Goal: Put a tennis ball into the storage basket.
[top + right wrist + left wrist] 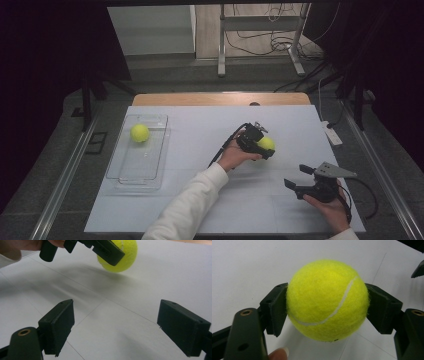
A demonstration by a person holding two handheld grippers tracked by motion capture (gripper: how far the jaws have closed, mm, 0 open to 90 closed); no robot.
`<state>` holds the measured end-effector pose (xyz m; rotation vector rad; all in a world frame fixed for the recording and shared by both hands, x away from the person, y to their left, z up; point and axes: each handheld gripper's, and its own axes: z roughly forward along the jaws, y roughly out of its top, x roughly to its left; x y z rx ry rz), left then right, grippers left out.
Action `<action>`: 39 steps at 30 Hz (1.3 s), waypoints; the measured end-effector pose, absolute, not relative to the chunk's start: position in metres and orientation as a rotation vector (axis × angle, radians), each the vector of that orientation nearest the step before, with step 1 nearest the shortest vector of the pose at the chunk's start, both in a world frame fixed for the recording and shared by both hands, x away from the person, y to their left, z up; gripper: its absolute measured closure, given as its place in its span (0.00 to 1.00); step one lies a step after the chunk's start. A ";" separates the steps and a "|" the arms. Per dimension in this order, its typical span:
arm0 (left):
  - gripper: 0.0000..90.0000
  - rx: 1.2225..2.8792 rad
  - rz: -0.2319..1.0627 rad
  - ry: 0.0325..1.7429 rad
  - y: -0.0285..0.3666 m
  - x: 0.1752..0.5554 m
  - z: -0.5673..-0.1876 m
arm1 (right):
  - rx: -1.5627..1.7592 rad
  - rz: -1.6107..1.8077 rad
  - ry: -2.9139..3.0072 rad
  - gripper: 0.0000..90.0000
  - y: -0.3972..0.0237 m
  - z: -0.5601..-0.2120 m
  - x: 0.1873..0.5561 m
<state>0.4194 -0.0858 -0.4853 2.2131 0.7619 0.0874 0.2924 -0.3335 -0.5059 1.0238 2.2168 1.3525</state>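
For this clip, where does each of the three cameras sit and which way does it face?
High view: above the person's side, looking forward and down on the table; both forearms and hands enter from below.
Left gripper view: rides the left gripper, looking along its fingers clamped on a tennis ball; a fingertip shows below.
Right gripper view: rides the right gripper, fingers apart, facing across the table.
Shared: the right gripper view and the high view both show the left gripper holding that ball.

A second tennis ball lies in a clear tray on the white table.
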 end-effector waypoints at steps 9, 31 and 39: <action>0.30 2.188 0.093 0.752 -0.079 0.415 -0.481 | 1.025 1.351 2.217 0.16 -0.333 -0.506 0.292; 0.30 2.151 0.117 0.728 -0.067 0.406 -0.468 | 1.031 1.348 2.216 0.16 -0.333 -0.506 0.293; 0.30 2.119 0.127 0.725 -0.060 0.400 -0.460 | 1.031 1.347 2.216 0.16 -0.334 -0.506 0.293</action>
